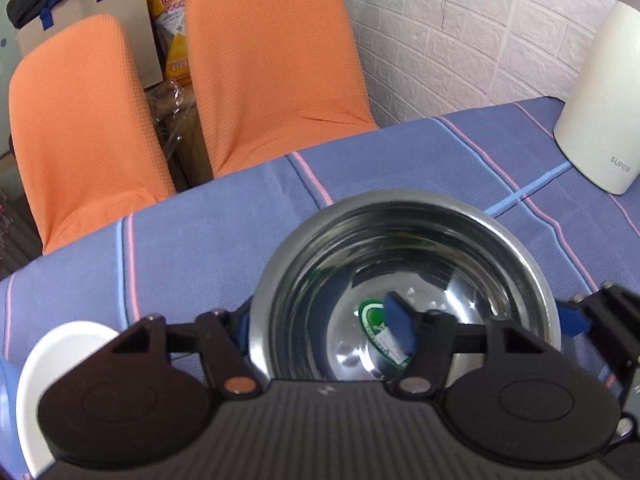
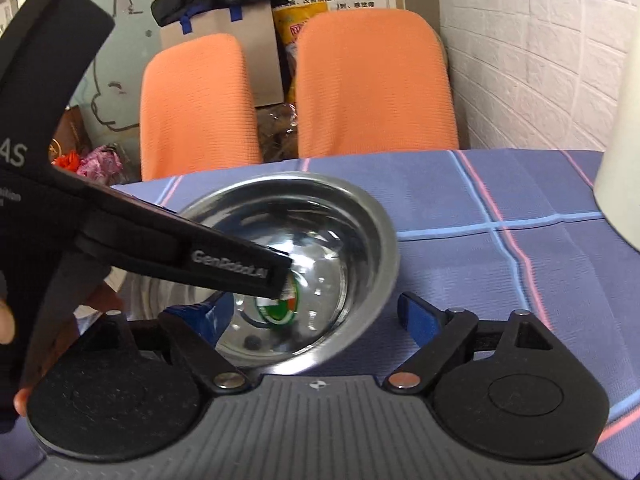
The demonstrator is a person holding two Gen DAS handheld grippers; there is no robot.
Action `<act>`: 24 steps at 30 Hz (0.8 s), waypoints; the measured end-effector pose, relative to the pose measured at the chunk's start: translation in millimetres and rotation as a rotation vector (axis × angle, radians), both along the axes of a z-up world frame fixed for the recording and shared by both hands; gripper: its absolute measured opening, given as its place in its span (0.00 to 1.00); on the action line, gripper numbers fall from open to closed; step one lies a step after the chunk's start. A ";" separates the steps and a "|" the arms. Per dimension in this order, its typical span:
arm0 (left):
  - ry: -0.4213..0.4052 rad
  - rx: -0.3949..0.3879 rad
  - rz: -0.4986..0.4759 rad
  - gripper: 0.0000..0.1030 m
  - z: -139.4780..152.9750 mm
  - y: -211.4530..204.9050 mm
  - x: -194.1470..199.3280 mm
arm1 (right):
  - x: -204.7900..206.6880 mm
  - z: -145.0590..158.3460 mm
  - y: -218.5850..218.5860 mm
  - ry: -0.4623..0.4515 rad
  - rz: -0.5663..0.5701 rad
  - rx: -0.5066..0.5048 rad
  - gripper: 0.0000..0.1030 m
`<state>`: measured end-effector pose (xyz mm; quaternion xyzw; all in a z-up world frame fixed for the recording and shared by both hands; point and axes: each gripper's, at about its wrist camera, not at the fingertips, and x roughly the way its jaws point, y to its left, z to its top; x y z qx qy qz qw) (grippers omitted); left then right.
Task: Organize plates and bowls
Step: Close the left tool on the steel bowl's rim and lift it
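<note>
A shiny steel bowl (image 1: 400, 248) (image 2: 320, 216) with a green sticker on its bottom stands on the blue striped tablecloth. My left gripper (image 1: 316, 316) straddles the bowl's left wall, one finger outside the rim and the blue pad (image 1: 398, 318) inside over the sticker, not pressing on the wall. My right gripper (image 2: 312, 312) straddles the right wall. Its left pad (image 2: 214, 316) is inside the bowl, and its right pad (image 2: 416, 316) is outside with a strip of cloth showing between pad and rim. Both are open.
A white dish (image 1: 56, 364) lies at the lower left, partly behind my left gripper. A white thermos jug (image 1: 600, 100) stands at the right by the brick wall. Two orange chairs (image 1: 272, 64) sit beyond the table's far edge (image 1: 240, 176), with boxes and bags behind.
</note>
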<state>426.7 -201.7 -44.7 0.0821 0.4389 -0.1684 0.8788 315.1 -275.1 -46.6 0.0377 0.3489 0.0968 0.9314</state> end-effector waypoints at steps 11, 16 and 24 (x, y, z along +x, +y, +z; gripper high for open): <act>-0.023 -0.007 -0.030 0.43 19.4 6.9 -27.5 | -7.8 9.9 16.3 -0.010 0.000 0.012 0.67; -0.036 -0.015 -0.028 0.42 43.5 15.7 -80.3 | -47.1 30.4 18.6 -0.051 0.008 -0.002 0.67; 0.009 -0.008 -0.049 0.42 45.9 45.7 -184.6 | -146.2 44.2 23.3 -0.052 0.024 -0.006 0.68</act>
